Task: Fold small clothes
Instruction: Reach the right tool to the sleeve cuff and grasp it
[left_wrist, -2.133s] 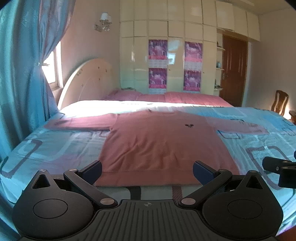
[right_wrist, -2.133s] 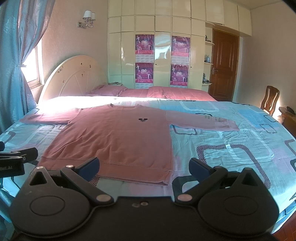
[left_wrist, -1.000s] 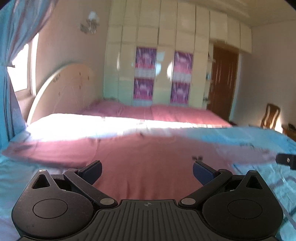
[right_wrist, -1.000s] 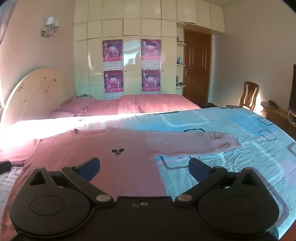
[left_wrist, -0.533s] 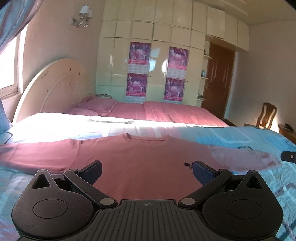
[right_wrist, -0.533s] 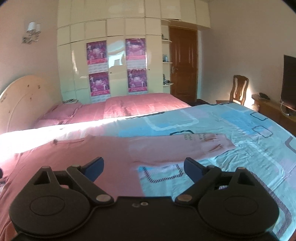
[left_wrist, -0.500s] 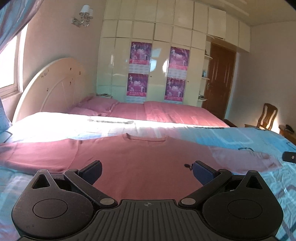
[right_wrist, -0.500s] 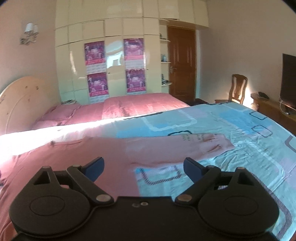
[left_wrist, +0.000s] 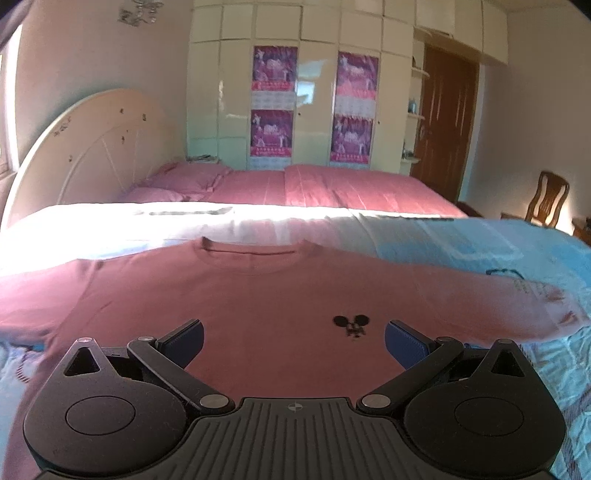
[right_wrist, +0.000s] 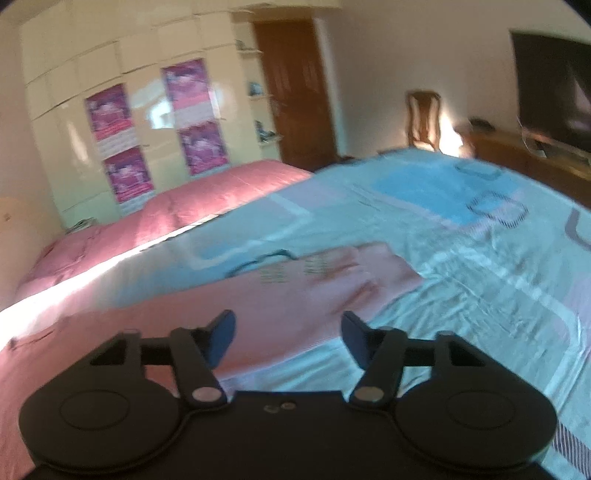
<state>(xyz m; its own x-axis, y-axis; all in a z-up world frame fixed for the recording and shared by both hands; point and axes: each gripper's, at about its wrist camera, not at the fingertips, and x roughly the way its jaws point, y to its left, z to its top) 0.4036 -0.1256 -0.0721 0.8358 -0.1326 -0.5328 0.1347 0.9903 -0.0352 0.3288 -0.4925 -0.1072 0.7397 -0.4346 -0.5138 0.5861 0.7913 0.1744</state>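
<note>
Pink long-sleeved knit sweater (left_wrist: 258, 306), the one garment here, lies flat on the blue patterned bedsheet (right_wrist: 461, 266), its two sleeves spread. Compared with two seconds ago, both cameras sit further up it: the left gripper (left_wrist: 293, 338), jaws wide and empty, hovers over the chest, while the right gripper (right_wrist: 288, 334) is over the right sleeve, its jaws just narrowed to half-open, gripping nothing. Four purple posters (left_wrist: 275, 68) hang behind.

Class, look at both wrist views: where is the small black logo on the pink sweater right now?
In the left wrist view the black logo sits on the chest of the pink sweater, right of centre, below the neckline; it does not show in the blurred right wrist view.
</note>
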